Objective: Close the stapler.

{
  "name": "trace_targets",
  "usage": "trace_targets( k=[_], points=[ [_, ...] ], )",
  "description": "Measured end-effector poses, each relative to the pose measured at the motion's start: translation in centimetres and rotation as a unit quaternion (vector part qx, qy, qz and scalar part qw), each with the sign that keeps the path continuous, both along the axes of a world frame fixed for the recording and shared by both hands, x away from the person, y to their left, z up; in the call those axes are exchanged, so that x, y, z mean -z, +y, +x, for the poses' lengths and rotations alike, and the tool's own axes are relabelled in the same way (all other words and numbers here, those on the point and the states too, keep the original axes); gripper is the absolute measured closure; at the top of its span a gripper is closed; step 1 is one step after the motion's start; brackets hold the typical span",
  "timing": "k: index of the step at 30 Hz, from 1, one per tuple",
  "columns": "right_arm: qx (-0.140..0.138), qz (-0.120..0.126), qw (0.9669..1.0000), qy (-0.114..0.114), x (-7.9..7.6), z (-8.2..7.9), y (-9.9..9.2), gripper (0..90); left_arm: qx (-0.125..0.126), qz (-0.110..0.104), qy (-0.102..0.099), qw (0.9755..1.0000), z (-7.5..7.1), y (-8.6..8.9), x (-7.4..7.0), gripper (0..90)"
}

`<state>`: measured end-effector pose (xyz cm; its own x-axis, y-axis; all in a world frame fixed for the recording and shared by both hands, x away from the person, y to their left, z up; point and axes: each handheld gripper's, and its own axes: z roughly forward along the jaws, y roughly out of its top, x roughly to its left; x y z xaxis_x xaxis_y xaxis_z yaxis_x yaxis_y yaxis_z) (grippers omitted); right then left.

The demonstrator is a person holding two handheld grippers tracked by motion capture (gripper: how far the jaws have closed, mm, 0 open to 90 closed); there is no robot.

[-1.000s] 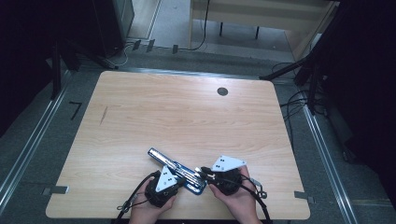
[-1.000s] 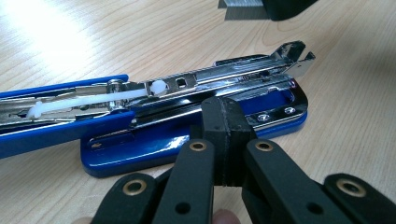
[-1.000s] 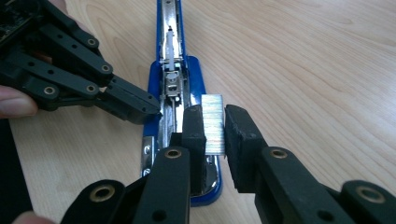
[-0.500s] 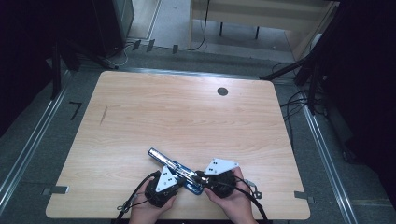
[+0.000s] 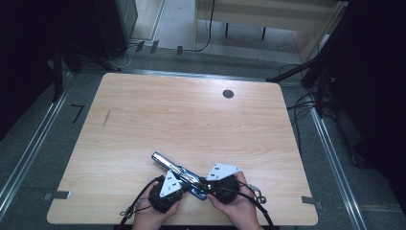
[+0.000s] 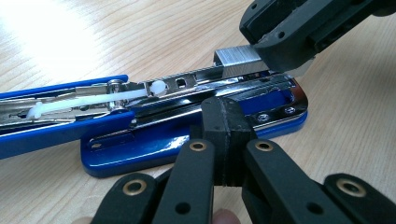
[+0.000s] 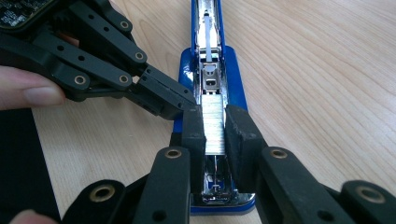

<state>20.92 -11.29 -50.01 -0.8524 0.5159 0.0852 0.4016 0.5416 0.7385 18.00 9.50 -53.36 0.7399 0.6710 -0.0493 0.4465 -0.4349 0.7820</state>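
A blue and chrome stapler (image 5: 173,168) lies folded open near the table's front edge, its staple channel (image 7: 208,74) facing up. My right gripper (image 7: 215,126) is shut on a silver staple strip (image 7: 214,119), which it holds in line over the rear of the channel. The strip (image 6: 239,60) and the right gripper (image 6: 299,32) also show in the left gripper view. My left gripper (image 6: 227,126) is shut with nothing between its pads, and its tip rests against the side of the stapler's chrome rail (image 6: 196,100). From the right gripper view, the left gripper (image 7: 170,100) touches the stapler beside the strip.
The wooden table (image 5: 191,124) has a black round grommet (image 5: 228,94) at the back right and a dark streak (image 5: 106,118) at the left. Both hands (image 5: 239,211) sit at the front edge. Cables (image 5: 139,201) trail from the grippers.
The right gripper has edged slightly left toward the stapler with the staple strip. The left gripper and the stapler have stayed put.
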Motion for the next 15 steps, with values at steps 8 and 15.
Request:
trace_targets(
  k=[8,15],
  points=[
    [-0.001,-0.01,0.9999,0.001,0.06,0.05,0.22,79.9,0.0,0.001,0.0,1.0,-0.01,0.0,-0.01,90.0],
    [-0.002,-0.015,0.9999,0.003,0.11,0.12,0.24,79.9,0.0,0.001,0.0,1.0,0.0,0.0,-0.01,90.0]
  ],
)
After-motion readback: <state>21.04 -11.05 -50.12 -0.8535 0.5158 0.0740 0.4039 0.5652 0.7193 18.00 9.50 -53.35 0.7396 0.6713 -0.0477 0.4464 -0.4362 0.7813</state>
